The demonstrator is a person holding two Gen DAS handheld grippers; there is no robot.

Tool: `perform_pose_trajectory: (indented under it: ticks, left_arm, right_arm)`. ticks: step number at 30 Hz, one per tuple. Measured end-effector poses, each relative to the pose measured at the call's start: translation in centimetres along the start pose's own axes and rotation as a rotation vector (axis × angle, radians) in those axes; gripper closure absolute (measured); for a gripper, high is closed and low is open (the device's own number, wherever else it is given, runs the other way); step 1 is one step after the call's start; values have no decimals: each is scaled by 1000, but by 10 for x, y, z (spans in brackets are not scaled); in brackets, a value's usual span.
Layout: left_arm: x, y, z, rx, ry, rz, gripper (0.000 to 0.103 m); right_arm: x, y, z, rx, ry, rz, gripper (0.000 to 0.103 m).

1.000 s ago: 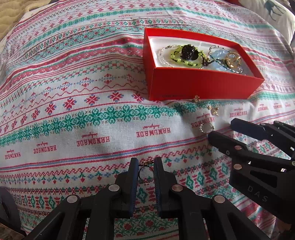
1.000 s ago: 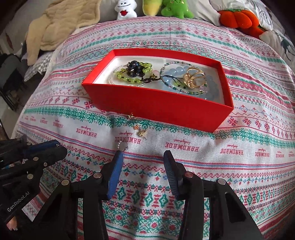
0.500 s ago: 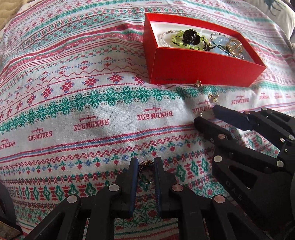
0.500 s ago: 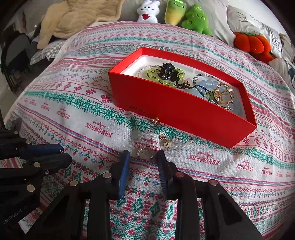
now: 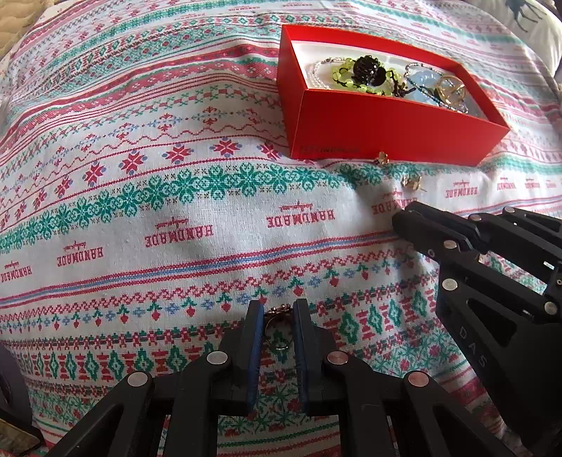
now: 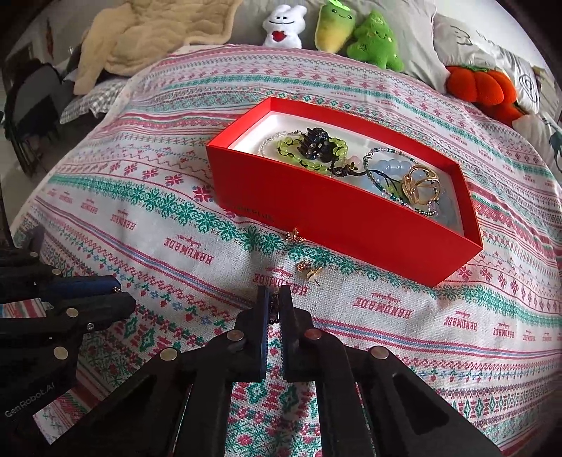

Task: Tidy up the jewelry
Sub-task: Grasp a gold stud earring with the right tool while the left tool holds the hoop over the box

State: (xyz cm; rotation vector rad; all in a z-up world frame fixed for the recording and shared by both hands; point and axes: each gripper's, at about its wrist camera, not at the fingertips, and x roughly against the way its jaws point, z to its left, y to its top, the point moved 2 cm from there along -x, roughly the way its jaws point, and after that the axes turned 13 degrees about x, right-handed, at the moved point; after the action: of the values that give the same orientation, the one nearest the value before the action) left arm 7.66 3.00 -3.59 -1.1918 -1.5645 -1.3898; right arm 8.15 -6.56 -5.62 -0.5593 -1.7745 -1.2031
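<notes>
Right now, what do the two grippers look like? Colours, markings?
Both are matte black plastic linkages with silver rivet pins and blue finger pads. The left gripper reads "GenRobot.AI" in white on its side; the right gripper has embossed "DAS". No cables or sleeves visible.

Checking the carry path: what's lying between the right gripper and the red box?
Two small gold earrings: one just beyond the right gripper, another against the red box wall. Otherwise bare patterned cloth. Clearest in the right wrist view.

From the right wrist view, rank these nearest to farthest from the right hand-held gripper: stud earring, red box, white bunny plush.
1. Stud earring: on the cloth just ahead of the right hand-held gripper.
2. Red box: beyond the earring, slightly right.
3. White bunny plush: far edge of the bed.
</notes>
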Motion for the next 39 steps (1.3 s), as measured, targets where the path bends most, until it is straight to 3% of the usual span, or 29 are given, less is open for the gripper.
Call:
perform_pose_trajectory:
  ticks: [13,28,39]
  left_arm:
    - [1,8,-4,10,2,-21,92]
    - [25,62,-27,90,-88,-130,92]
    - [12,94,-52,128,-131,-151,92]
  right_arm:
    - [23,2,-15,-67,84,-23,98]
    - [59,20,-77,-200,82,-48,98]
    - [59,32,-120,-323,107,-43,98]
